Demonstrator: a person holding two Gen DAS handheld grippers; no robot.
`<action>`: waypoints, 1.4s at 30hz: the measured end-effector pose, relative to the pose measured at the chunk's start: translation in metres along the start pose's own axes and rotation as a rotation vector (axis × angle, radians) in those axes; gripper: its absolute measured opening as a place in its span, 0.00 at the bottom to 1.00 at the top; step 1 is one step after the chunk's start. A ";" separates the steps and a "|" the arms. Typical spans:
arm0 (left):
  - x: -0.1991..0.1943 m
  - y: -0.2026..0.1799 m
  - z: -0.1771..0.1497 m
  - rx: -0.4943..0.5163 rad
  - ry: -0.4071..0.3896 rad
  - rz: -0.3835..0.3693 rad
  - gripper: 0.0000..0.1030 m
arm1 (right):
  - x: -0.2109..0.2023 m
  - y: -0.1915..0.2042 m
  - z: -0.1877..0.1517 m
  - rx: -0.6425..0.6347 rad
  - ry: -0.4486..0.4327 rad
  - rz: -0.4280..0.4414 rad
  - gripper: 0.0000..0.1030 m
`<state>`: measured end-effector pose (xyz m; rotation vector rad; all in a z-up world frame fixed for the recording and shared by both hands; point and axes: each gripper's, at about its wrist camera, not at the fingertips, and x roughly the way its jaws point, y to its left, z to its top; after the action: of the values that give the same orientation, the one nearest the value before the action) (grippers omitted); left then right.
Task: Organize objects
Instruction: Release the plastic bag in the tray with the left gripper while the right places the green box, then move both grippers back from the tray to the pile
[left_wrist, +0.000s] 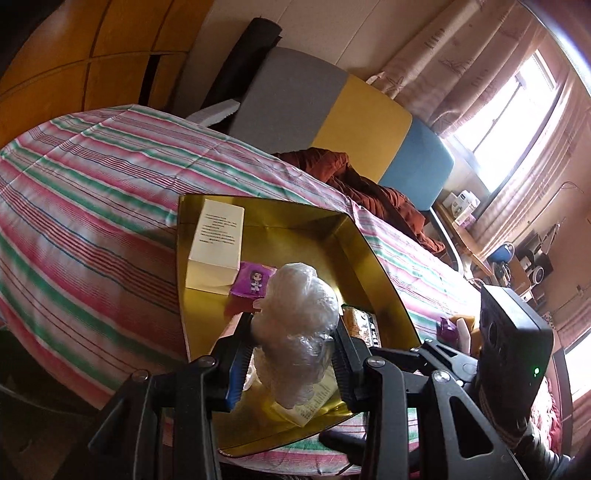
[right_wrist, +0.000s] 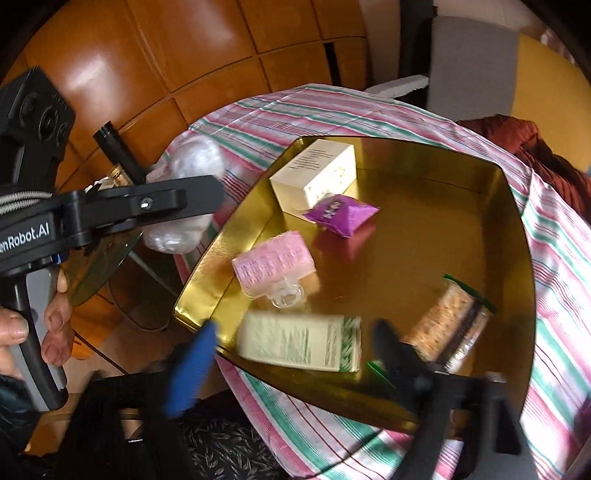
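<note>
A gold tray (right_wrist: 461, 177) sits on a striped bedspread. In it lie a cream box (right_wrist: 314, 173), a purple packet (right_wrist: 341, 218), a pink packet (right_wrist: 273, 262), a pale green box (right_wrist: 299, 343) and a cracker pack (right_wrist: 448, 325). My left gripper (left_wrist: 291, 332) is shut on a crumpled clear plastic bag (left_wrist: 299, 314) and holds it above the tray's near edge (left_wrist: 376, 266); from the right wrist view the left gripper (right_wrist: 173, 206) and the bag (right_wrist: 192, 162) sit beside the tray's left rim. My right gripper (right_wrist: 291, 354) is open, blurred, over the tray's near side.
The striped bedspread (left_wrist: 81, 184) covers the bed. A brown quilt (left_wrist: 373, 192) lies beyond the tray. A grey, yellow and blue headboard (left_wrist: 332, 110) stands behind. Wooden wardrobe panels (right_wrist: 184, 55) are to the left. A window with curtains (left_wrist: 517, 92) is at right.
</note>
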<state>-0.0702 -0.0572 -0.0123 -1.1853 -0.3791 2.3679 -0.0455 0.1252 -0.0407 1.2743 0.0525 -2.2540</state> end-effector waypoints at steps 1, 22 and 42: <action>0.004 -0.002 0.000 0.006 0.012 -0.007 0.38 | 0.001 0.001 -0.001 0.000 -0.005 0.010 1.00; 0.005 -0.016 -0.004 0.017 -0.009 0.083 0.52 | -0.011 -0.019 -0.020 0.113 -0.036 -0.034 1.00; 0.020 -0.085 -0.040 0.267 -0.032 0.256 0.76 | -0.065 -0.058 -0.047 0.230 -0.173 -0.370 1.00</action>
<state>-0.0253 0.0273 -0.0126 -1.1261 0.0852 2.5561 -0.0100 0.2171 -0.0277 1.2599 -0.0398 -2.7479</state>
